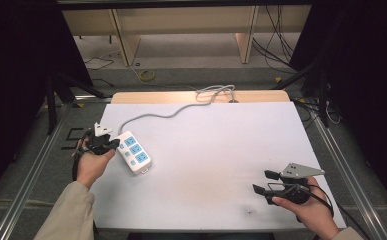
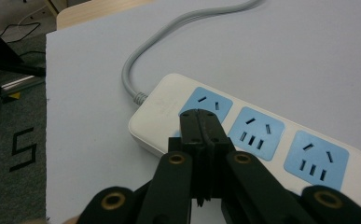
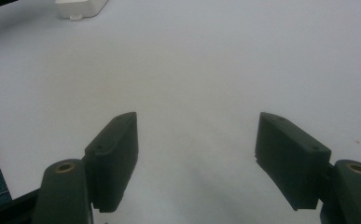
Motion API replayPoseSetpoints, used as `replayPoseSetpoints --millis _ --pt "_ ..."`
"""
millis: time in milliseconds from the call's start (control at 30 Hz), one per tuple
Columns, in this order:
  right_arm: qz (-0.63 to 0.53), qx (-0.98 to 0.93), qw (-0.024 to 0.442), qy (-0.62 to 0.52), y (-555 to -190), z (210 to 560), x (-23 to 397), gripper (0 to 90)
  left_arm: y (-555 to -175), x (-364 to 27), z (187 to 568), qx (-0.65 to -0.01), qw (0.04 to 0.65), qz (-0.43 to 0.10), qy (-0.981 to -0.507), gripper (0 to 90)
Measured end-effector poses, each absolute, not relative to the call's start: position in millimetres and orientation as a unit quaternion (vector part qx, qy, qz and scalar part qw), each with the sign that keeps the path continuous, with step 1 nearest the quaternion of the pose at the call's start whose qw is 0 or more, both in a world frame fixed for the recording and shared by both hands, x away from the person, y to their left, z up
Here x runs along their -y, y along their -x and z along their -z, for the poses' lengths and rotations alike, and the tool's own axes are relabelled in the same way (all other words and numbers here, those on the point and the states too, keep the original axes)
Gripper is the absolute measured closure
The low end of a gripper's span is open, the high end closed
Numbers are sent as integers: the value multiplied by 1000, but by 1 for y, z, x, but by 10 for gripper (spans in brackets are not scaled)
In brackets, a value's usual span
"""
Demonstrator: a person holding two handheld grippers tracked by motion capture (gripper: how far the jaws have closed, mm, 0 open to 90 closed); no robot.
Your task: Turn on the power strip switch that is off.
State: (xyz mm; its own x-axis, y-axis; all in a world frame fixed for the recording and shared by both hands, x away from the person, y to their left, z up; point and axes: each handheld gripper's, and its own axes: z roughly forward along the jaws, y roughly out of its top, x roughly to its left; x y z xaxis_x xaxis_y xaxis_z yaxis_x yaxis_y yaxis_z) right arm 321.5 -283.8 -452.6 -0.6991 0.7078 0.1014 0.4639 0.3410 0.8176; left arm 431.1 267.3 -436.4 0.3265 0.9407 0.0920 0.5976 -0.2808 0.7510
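High view: power strip (image 1: pixel 134 153) on table (image 1: pixel 221 165), left gripper (image 1: pixel 112 144) beside.

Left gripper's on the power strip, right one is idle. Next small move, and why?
Probably ease the left gripper down onto the power strip to pin it: its jaws are shut, tips over the cable-end outlet. The right gripper hangs open and empty over bare table, so nothing is ready to plug in.
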Motion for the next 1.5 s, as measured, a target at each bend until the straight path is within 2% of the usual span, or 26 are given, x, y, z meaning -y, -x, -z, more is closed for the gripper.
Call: replayPoseSetpoints --millis 1500 --pt "-444 -808 138 -363 -322 453 283 306 -455 -271 444 -523 283 -276 -755 899"
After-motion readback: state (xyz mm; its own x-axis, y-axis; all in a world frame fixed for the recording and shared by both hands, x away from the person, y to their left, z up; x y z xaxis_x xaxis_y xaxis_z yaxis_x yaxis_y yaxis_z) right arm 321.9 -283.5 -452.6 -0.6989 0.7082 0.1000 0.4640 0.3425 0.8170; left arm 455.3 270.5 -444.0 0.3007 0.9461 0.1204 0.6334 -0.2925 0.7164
